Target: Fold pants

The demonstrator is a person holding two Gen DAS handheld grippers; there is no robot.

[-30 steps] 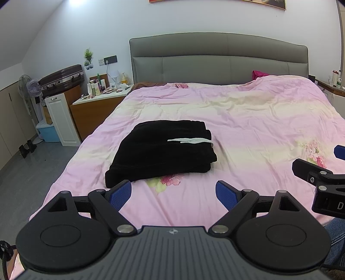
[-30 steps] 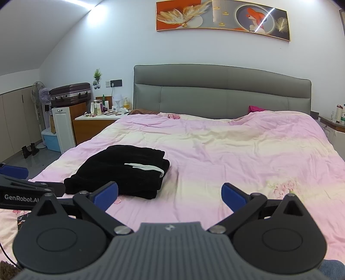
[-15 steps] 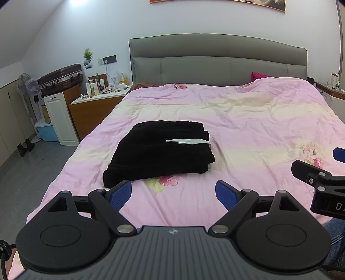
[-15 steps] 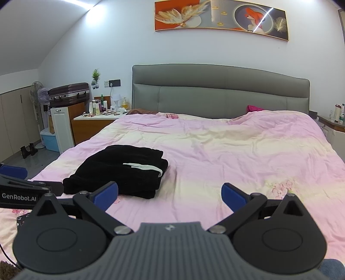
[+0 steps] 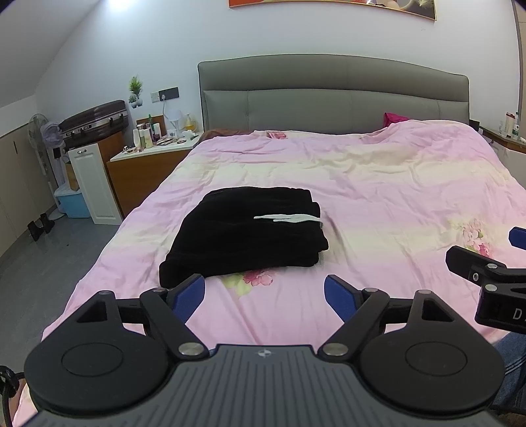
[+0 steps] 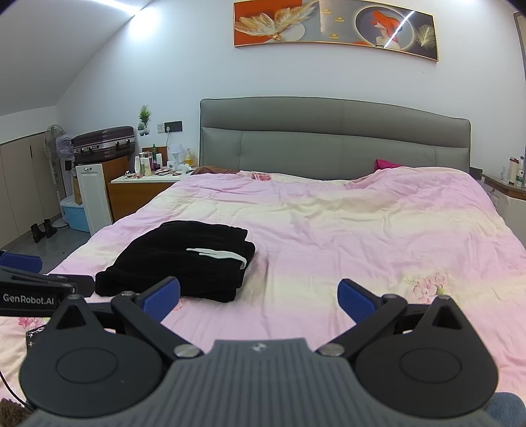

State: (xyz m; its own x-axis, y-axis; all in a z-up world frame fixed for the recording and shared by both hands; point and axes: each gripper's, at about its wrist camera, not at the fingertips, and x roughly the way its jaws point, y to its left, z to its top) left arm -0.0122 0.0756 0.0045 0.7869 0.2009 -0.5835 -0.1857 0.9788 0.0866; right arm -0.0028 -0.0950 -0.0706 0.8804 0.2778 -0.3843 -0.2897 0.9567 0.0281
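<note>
A wide bed (image 6: pixel 361 230) with a wrinkled pink and cream floral duvet and a grey padded headboard (image 6: pixel 328 138) stands against a white wall. A long orange feather painting (image 6: pixel 335 29) hangs above. Left of the bed, a wooden nightstand (image 6: pixel 138 193) carries bottles; beyond it a dark suitcase (image 6: pixel 103 141) rests on a cabinet, beside a standing fan (image 6: pixel 54 144).

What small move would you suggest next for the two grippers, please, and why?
Probably none on the cloth: draw both back. The black velvety pants already lie as a compact folded stack on the pink floral quilt, white drawstring on top, and the left gripper and right gripper hang open, apart from it.
</note>
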